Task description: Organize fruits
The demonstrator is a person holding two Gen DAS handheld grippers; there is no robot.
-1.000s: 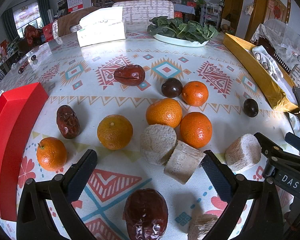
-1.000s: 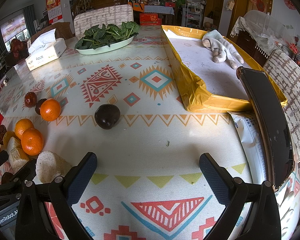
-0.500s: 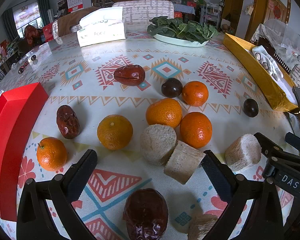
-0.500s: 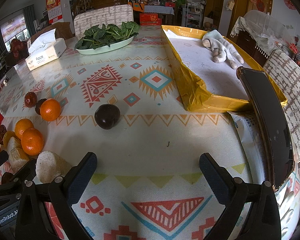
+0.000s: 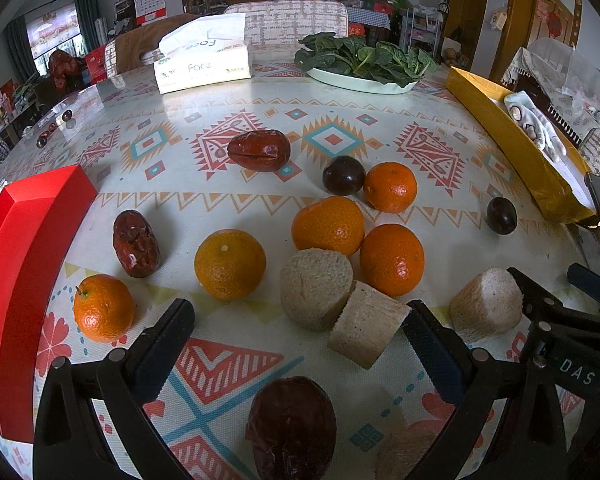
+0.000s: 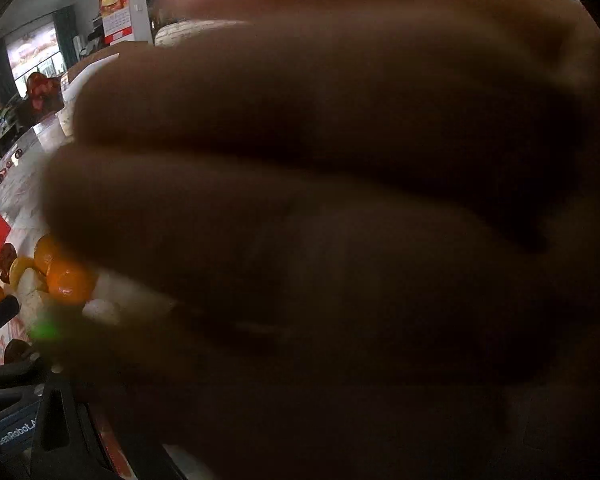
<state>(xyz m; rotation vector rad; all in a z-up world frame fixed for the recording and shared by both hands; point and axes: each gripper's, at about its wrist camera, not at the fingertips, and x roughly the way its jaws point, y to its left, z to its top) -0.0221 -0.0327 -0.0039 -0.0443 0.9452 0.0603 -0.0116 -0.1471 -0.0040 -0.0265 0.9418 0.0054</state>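
Note:
Fruit lies scattered on the patterned tablecloth (image 5: 340,112) in the left wrist view. Several oranges (image 5: 230,264) sit in the middle, with one more orange (image 5: 103,307) at the left. There are three red dates (image 5: 259,149), (image 5: 136,243), (image 5: 292,426), two dark plums (image 5: 343,175), (image 5: 501,215) and pale beige cut chunks (image 5: 314,288), (image 5: 485,303). My left gripper (image 5: 300,344) is open low over the cloth; the nearest date lies between its fingers, untouched. The right gripper's black frame (image 5: 556,320) shows at the right. A hand (image 6: 340,200) covers most of the right wrist view, hiding that gripper's fingers.
A red box (image 5: 24,248) lines the left edge. At the back stand a tissue box (image 5: 203,62) and a plate of spinach (image 5: 364,60). A yellow tray (image 5: 512,144) runs along the right side. Oranges (image 6: 70,282) peek past the hand.
A hand has come in front of the right wrist camera and blocks nearly all of its view. The left gripper and the fruit have not moved.

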